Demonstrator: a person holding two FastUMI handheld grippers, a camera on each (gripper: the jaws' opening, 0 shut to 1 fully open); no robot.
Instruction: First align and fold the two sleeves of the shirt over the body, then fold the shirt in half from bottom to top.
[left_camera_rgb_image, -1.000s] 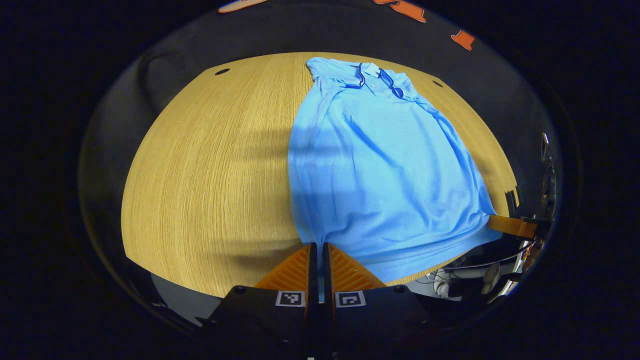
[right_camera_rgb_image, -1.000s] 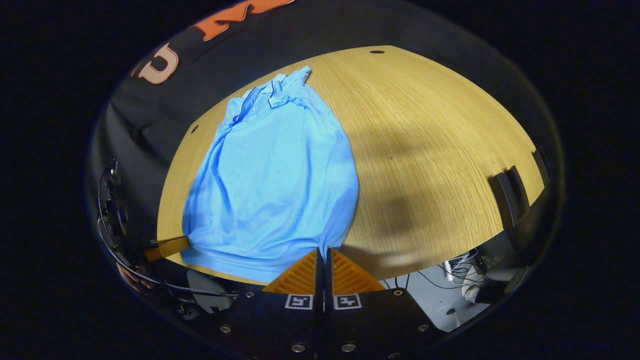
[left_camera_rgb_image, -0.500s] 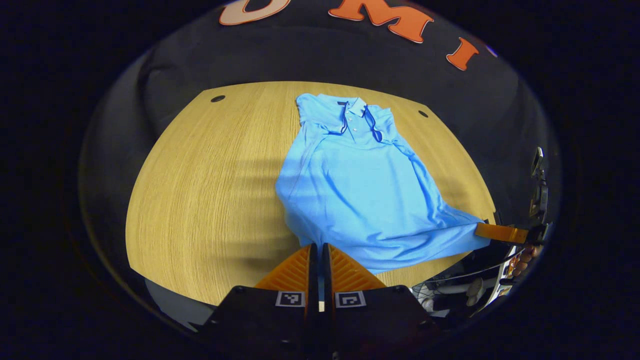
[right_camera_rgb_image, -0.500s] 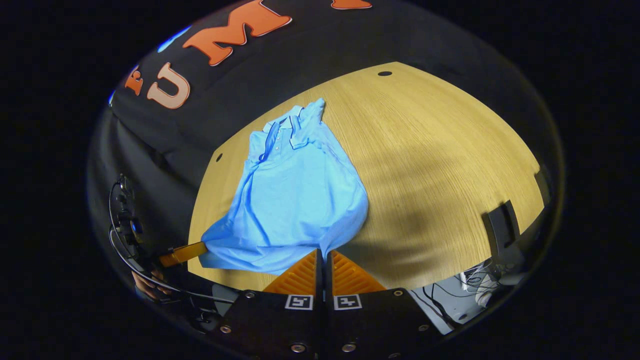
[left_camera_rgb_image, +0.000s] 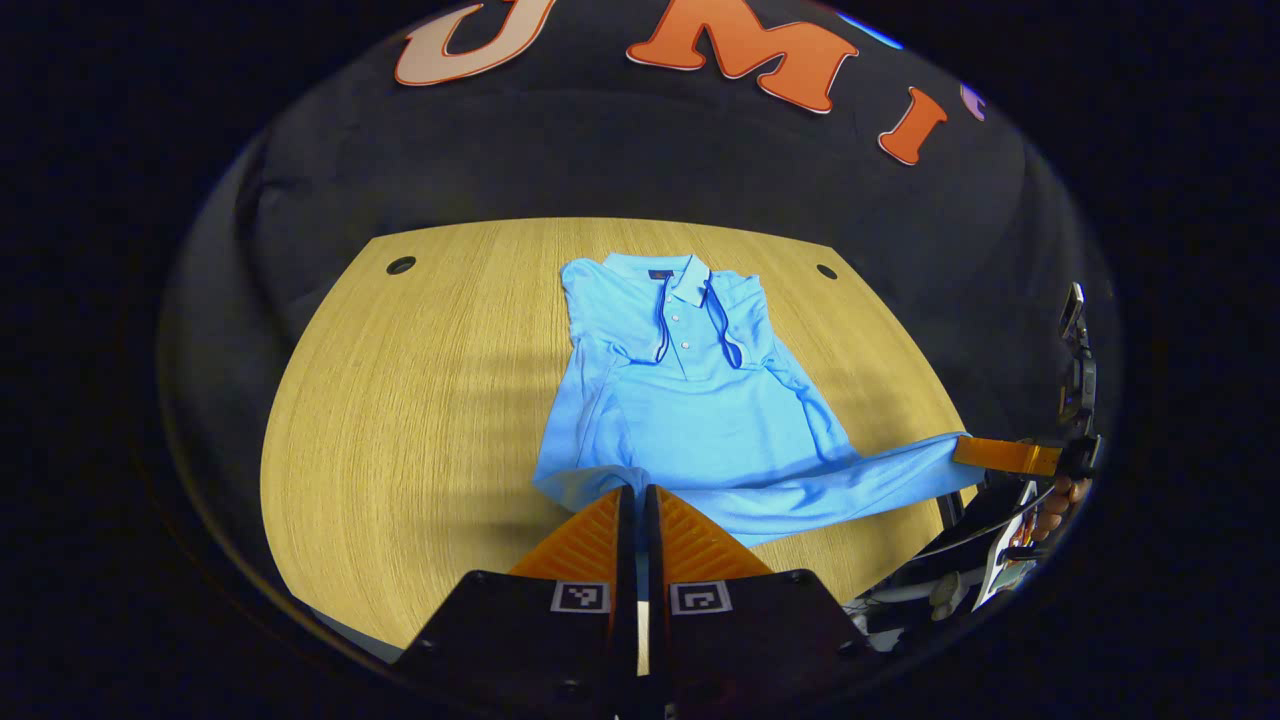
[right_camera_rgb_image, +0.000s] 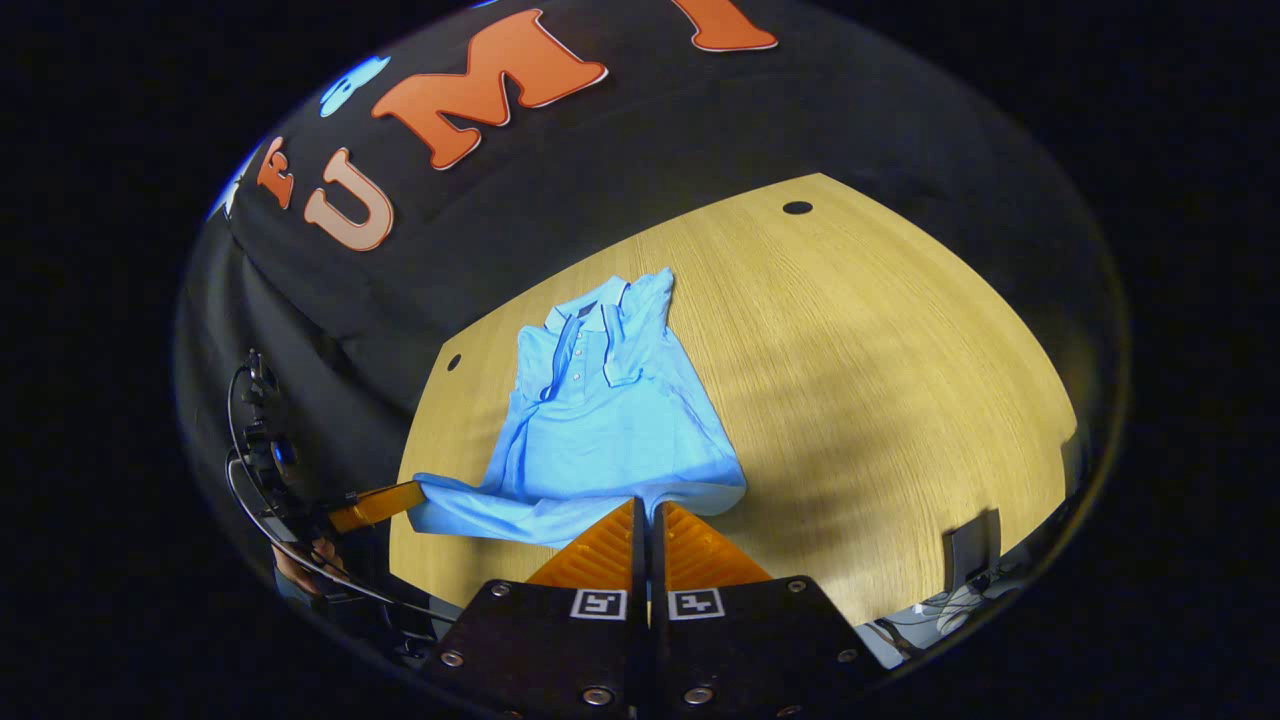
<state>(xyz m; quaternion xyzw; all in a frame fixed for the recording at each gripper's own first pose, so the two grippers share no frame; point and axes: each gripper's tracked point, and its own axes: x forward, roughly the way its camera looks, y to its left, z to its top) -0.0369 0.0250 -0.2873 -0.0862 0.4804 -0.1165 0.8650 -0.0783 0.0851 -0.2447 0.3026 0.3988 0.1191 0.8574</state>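
Both grippers, left gripper (left_camera_rgb_image: 634, 492) and right gripper (right_camera_rgb_image: 646, 506), fingers clenched on hem corners of light-blue polo shirt (left_camera_rgb_image: 690, 400), lifting hem toward collar for bottom-up fold over wooden bench (left_camera_rgb_image: 420, 400).

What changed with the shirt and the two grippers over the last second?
Both grippers lifted the shirt's bottom hem off the table and carried it toward the collar, so the lower body now bunches. The left gripper and right gripper stayed clamped on the hem corners; the collar end stayed flat where it lay.
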